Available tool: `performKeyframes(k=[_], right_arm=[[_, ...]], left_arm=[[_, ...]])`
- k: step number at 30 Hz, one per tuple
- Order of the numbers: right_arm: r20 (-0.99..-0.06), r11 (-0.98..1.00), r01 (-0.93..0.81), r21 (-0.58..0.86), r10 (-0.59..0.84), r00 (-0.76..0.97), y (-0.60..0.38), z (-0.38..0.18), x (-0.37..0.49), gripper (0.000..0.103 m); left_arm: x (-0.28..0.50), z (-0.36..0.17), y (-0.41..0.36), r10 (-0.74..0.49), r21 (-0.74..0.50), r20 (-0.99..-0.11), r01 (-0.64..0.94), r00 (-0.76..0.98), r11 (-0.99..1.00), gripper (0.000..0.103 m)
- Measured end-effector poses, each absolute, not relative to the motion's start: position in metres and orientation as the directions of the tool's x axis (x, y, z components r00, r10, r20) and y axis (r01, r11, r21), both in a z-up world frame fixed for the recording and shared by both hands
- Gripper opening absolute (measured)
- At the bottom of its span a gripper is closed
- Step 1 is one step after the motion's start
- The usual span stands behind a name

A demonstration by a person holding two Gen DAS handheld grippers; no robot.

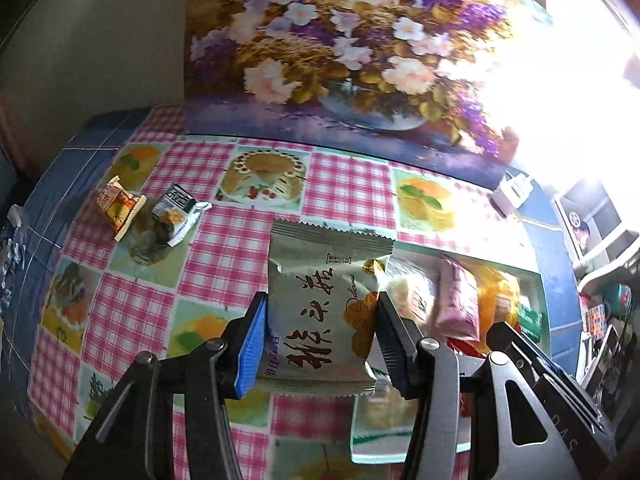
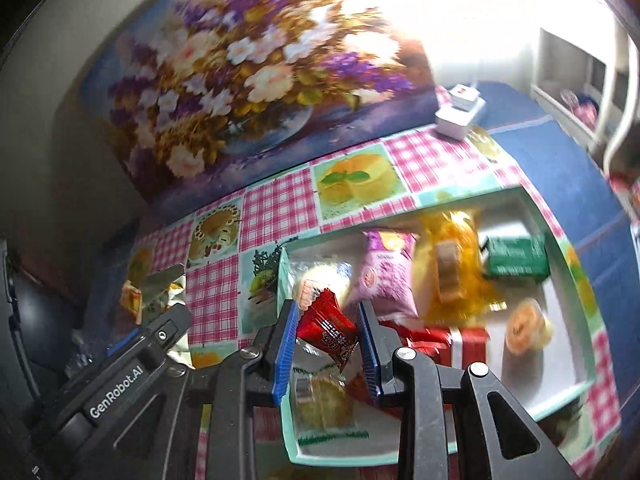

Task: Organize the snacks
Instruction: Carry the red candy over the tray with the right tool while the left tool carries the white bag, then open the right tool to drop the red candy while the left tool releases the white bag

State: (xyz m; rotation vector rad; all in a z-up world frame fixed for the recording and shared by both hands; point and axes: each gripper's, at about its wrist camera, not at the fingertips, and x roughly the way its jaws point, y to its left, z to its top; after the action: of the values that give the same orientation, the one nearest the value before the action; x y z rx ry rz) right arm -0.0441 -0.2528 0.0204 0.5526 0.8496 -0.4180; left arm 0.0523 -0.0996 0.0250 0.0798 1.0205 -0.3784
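My left gripper point(image 1: 320, 340) is shut on a silver snack packet point(image 1: 320, 304) with brown characters, held above the checked tablecloth to the left of the tray. My right gripper point(image 2: 328, 344) is shut on a small red snack packet point(image 2: 326, 326), hanging over the left end of the pale green tray point(image 2: 560, 240). The tray point(image 1: 538, 280) holds several snacks: a pink bag point(image 2: 384, 276), a yellow cake wrapper point(image 2: 448, 264), a green box point(image 2: 516, 256), a red box point(image 2: 460, 344) and an orange jelly cup point(image 2: 526, 326). Two loose snacks lie far left, an orange packet point(image 1: 118, 206) and a grey-green one point(image 1: 176, 214).
A large flower painting point(image 1: 340, 48) leans against the wall behind the table. A white power adapter point(image 2: 460, 114) sits at the table's back right. Shelves and clutter point(image 1: 600, 300) stand beyond the right edge. Strong glare fills the upper right.
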Motion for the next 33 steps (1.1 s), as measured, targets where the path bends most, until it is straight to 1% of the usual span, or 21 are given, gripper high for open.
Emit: performKeyframes(k=[4, 7, 12, 16, 20, 23, 28, 33], right_arm=[[-0.802, 0.761, 0.587, 0.276, -0.155, 0.577, -0.265, 0.016, -0.061, 0.032], [-0.8, 0.746, 0.603, 0.283, -0.164, 0.577, -0.277, 0.015, -0.069, 0.032], [-0.807, 0.697, 0.662, 0.275, -0.207, 0.553, -0.302, 0.01, -0.087, 0.032], [-0.83, 0.667, 0.686, 0.291, -0.18, 0.528, -0.317, -0.006, -0.088, 0.032], [-0.849, 0.664, 0.708, 0.241, -0.209, 0.485, -0.323, -0.013, -0.085, 0.032], [-0.868, 0.653, 0.716, 0.247, -0.18, 0.463, -0.327, -0.027, -0.083, 0.032], [-0.892, 0.643, 0.728, 0.238, -0.152, 0.426, -0.331, -0.045, -0.08, 0.033], [-0.895, 0.642, 0.73, 0.234, -0.151, 0.42, -0.329, -0.049, -0.08, 0.035]], left_arm=[[0.036, 0.023, -0.111, -0.294, -0.119, -0.842, 0.374, 0.453, 0.92, 0.054], [0.026, 0.015, -0.125, -0.314, -0.131, -0.854, 0.414, 0.414, 0.901, 0.054], [0.016, 0.004, -0.146, -0.293, -0.096, -0.876, 0.456, 0.383, 0.884, 0.054], [0.009, -0.003, -0.16, -0.278, -0.071, -0.886, 0.485, 0.371, 0.872, 0.054], [0.006, -0.021, -0.177, -0.272, -0.079, -0.91, 0.512, 0.314, 0.855, 0.054], [0.006, -0.033, -0.185, -0.259, -0.079, -0.924, 0.52, 0.282, 0.85, 0.054], [0.006, -0.046, -0.191, -0.232, -0.064, -0.935, 0.518, 0.267, 0.853, 0.054], [0.012, -0.048, -0.188, -0.24, -0.087, -0.937, 0.497, 0.254, 0.863, 0.055]])
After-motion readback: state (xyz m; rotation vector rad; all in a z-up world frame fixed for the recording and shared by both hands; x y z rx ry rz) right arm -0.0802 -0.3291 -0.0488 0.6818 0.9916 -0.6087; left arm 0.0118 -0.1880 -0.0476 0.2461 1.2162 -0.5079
